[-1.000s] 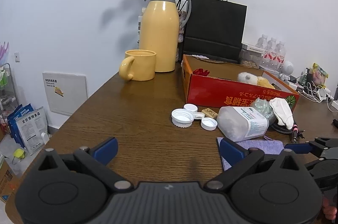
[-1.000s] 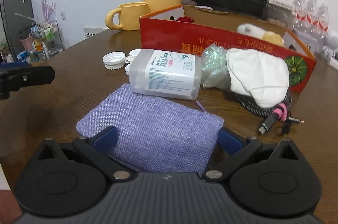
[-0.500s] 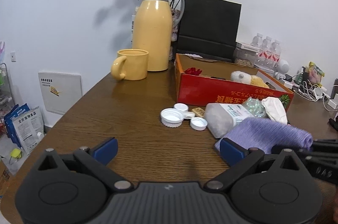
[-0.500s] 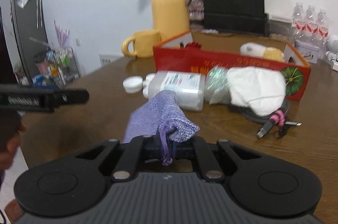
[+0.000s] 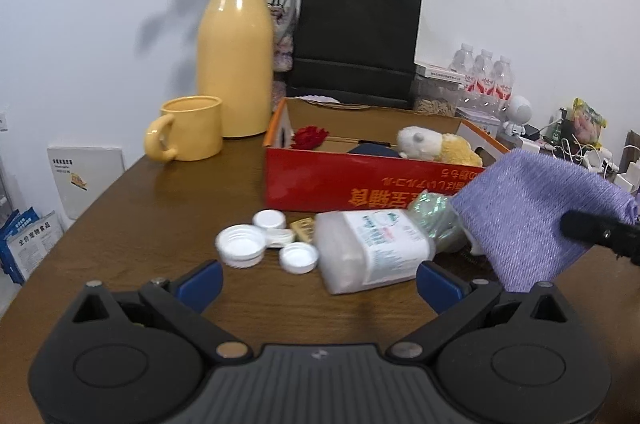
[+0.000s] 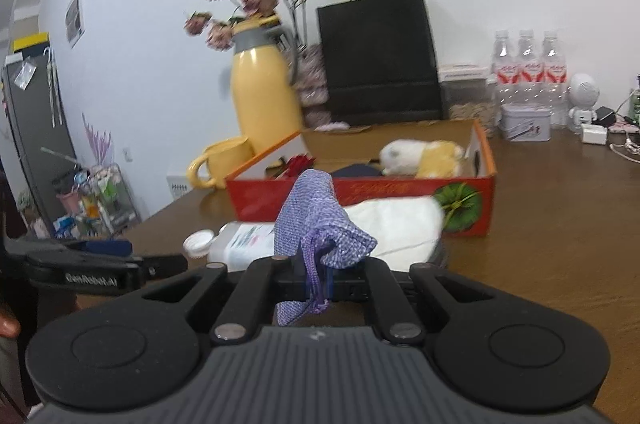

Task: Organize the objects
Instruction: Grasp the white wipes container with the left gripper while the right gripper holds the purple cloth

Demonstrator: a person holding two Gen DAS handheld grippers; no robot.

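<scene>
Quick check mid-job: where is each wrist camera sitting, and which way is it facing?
Left wrist: above the open left gripper, facing the white bottle and red box; the right gripper's tip shows at right.
Right wrist: above the right gripper, jaws shut on the purple pouch; the left gripper shows at left.
Shared: pouch, box, yellow jug.

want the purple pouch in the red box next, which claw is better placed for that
Right. The right claw is shut on the purple pouch, lifted in front of the red box. The left claw is open and empty.
</scene>
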